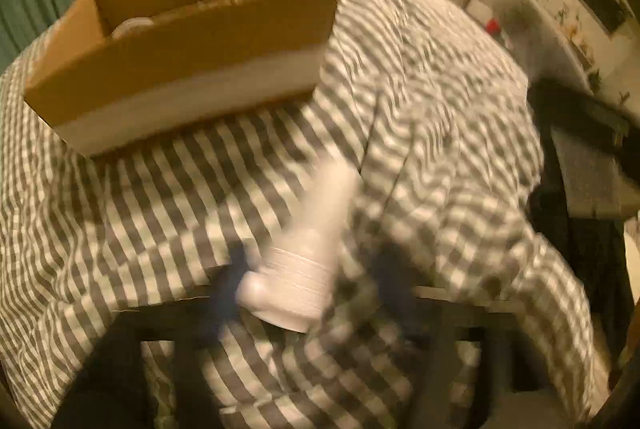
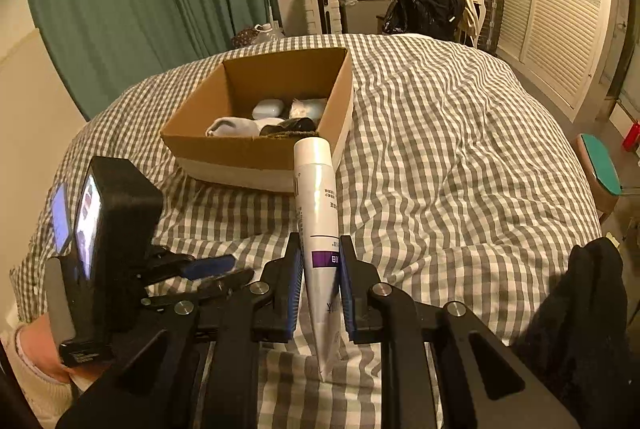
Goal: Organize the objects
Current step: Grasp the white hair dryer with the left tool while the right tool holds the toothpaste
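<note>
Here, white tube (image 2: 318,229) clamped in right hand-held gripper (image 2: 320,283)

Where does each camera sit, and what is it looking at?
Left wrist: on the left gripper, looking steeply down at the bedspread, box and a blurred white bottle between its blue fingers.
Right wrist: on the right gripper, looking forward over the bed into the box; it pinches a tube; the left gripper and a hand show.
Shared: box and bedspread.

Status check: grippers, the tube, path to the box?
Right gripper shut on white tube, cap forward. Left gripper blurred, state unclear, white bottle between its fingers. Cardboard box ahead on checked bedspread, already holding items; path clear.
</note>
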